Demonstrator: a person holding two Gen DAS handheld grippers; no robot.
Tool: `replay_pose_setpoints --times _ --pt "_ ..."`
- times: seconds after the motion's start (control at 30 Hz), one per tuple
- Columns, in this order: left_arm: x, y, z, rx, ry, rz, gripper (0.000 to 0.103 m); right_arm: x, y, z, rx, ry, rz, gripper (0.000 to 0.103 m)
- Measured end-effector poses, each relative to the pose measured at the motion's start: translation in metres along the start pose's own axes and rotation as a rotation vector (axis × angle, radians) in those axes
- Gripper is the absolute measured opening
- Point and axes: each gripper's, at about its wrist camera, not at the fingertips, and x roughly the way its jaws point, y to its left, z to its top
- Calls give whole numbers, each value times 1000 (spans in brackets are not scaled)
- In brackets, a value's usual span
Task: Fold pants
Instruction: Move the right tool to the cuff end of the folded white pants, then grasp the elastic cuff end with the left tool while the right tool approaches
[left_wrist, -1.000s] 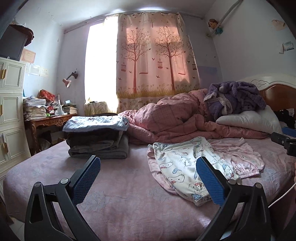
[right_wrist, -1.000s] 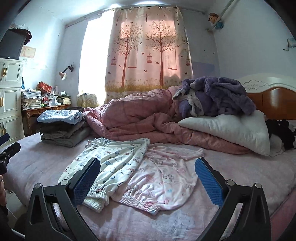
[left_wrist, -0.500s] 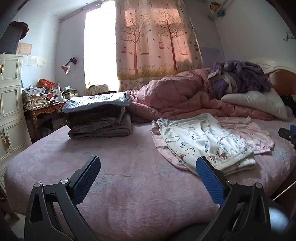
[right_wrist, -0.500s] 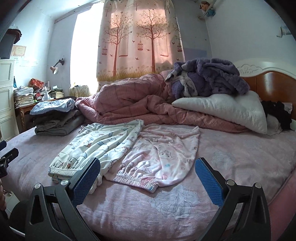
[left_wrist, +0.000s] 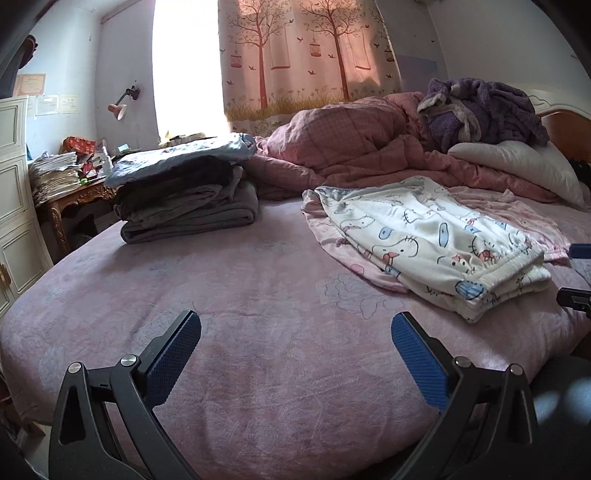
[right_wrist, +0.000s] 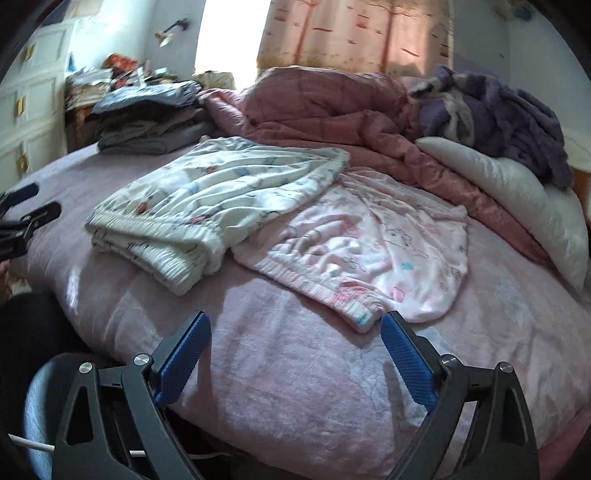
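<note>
Right wrist | pants (right_wrist: 221, 206): 2 | right claw (right_wrist: 295, 354) closing, empty | left claw (left_wrist: 295, 354) wide, empty

Home bedroom, lived-in. Big bed with a pink floral sheet (left_wrist: 258, 295), a rumpled pink quilted duvet (left_wrist: 351, 147) and a white pillow (left_wrist: 517, 166) against a wooden headboard (left_wrist: 569, 129). Purple fleece robe (left_wrist: 487, 107) heaped on the pillow. Stack of folded grey and blue clothes (left_wrist: 184, 192) on the bed. Window with a pink tree-and-birdcage print curtain (left_wrist: 306, 55), daylight coming in. Cream panelled wardrobe (left_wrist: 14, 192) at left, carved wooden desk (left_wrist: 81, 192) piled with papers (left_wrist: 55, 173), pink wall lamp (left_wrist: 120, 109) above it. Cartoon-print pyjama pants (right_wrist: 221, 199) laid out on the sheet.
</note>
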Motion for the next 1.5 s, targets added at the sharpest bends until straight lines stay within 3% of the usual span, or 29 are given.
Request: replay_pose_setpoints --times 0.07,0.17,0.47,0.63,0.83,0.93,1.03,1.1,1.17,1.3,1.5 --pt "8 -1 -2 34 29 -44 102 2 14 2 -112 0 33 93" --pt "18 -9 -3 145 65 -79 103 8 27 8 -273 -15 12 86" --pt "33 -28 17 341 86 -198 102 25 48 30 -426 -51 15 79" --pt "40 -60 27 524 74 -277 99 22 51 44 -417 -84 7 77" --pt "40 -71 28 685 42 -328 92 15 40 60 -310 -86 66 74" --pt "36 -74 27 782 23 -356 89 14 33 69 -240 -87 113 67" --pt "41 -76 32 792 45 -387 88 17 30 79 -196 -87 131 66" --pt "42 -77 33 785 44 -424 81 18 31 83 -197 -98 127 65" --pt "39 -79 31 791 20 -459 67 18 33 86 -190 -105 127 65" --pt "36 -88 31 762 0 -479 57 21 31 89 -166 -108 125 65" --pt "32 -95 37 658 -13 -511 24 32 23 93 -109 -116 118 65"
